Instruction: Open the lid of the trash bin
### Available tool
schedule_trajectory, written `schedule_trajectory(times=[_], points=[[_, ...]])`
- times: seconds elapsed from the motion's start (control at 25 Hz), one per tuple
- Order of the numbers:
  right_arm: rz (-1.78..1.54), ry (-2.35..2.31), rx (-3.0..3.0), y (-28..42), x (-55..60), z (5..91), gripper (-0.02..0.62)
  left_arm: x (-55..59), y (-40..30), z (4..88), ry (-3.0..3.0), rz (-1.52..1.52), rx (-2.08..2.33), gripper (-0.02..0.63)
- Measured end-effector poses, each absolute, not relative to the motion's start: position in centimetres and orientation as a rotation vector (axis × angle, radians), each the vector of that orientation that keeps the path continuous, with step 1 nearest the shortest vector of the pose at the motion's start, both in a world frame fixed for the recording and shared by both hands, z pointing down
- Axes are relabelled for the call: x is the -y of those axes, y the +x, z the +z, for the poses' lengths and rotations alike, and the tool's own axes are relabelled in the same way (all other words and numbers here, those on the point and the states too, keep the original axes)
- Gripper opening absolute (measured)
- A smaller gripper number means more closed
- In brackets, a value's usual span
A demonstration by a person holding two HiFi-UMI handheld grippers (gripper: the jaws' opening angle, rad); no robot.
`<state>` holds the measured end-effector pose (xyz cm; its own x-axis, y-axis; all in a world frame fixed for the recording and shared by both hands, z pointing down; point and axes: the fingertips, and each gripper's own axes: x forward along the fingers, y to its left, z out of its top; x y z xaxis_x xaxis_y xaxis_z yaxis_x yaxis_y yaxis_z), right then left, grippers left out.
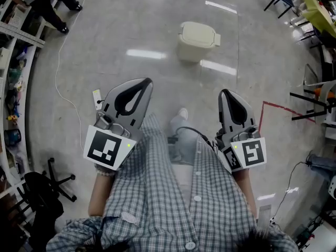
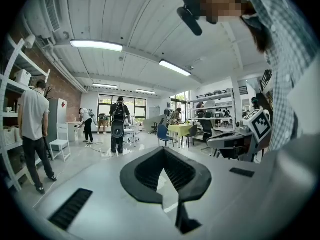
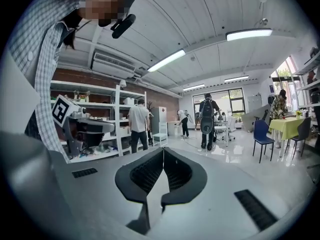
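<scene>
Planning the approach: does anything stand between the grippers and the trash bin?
Nothing visible does. Only bare floor separates the left gripper and right gripper from the trash bin; a white cable lies off to the left, red tape to the right.

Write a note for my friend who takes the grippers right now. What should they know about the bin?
Left gripper: shut, nothing in it, held close to the body.
Right gripper: shut, nothing in it, also held close to the body.
Trash bin: stands on the floor ahead of both grippers, and neither one touches it.
Lid: down.
Done: nothing yet.
Left to do: step up to the bin, bring a gripper to the lid and lift it open.
</scene>
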<state>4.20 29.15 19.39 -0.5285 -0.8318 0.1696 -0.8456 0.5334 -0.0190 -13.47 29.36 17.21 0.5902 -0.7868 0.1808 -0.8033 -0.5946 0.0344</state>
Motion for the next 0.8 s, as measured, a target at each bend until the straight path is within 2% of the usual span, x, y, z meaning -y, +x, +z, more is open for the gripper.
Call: schedule_trajectory(times=[0.8], points=[[0.151, 1.333, 2.66, 9.9, -19.1, 19.3, 0.018, -20.3, -8.1, 16.3, 2.655, 0.175, 1.497, 0.008]])
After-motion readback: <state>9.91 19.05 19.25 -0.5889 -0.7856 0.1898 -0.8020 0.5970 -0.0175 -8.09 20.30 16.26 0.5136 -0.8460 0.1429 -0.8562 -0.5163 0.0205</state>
